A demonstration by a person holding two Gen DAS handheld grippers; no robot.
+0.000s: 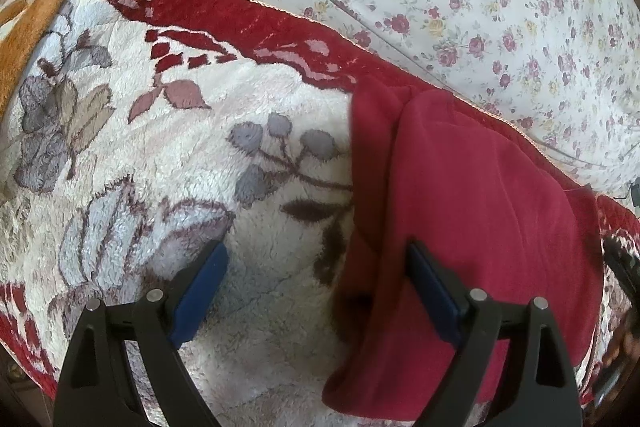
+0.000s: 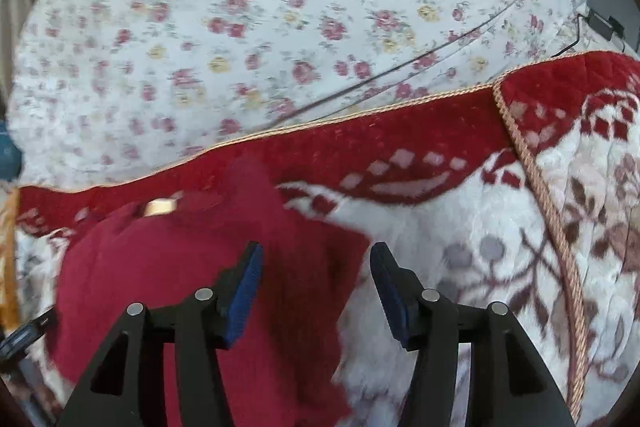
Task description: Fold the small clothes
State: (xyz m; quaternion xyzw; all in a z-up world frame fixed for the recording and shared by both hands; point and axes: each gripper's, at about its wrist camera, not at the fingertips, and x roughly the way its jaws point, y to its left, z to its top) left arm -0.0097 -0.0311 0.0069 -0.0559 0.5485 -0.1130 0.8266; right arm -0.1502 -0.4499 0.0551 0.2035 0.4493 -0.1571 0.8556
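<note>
One red garment (image 1: pixel 472 227) lies on one fleece blanket (image 1: pixel 240 163); beyond the blanket spreads one flowered sheet (image 1: pixel 480 7). Two tongs, each with two blue pads (image 2: pixel 244 291).

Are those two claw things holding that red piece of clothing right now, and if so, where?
Nothing is held. The left gripper and right gripper both stand open over the red garment, with no cloth pinched.
</note>
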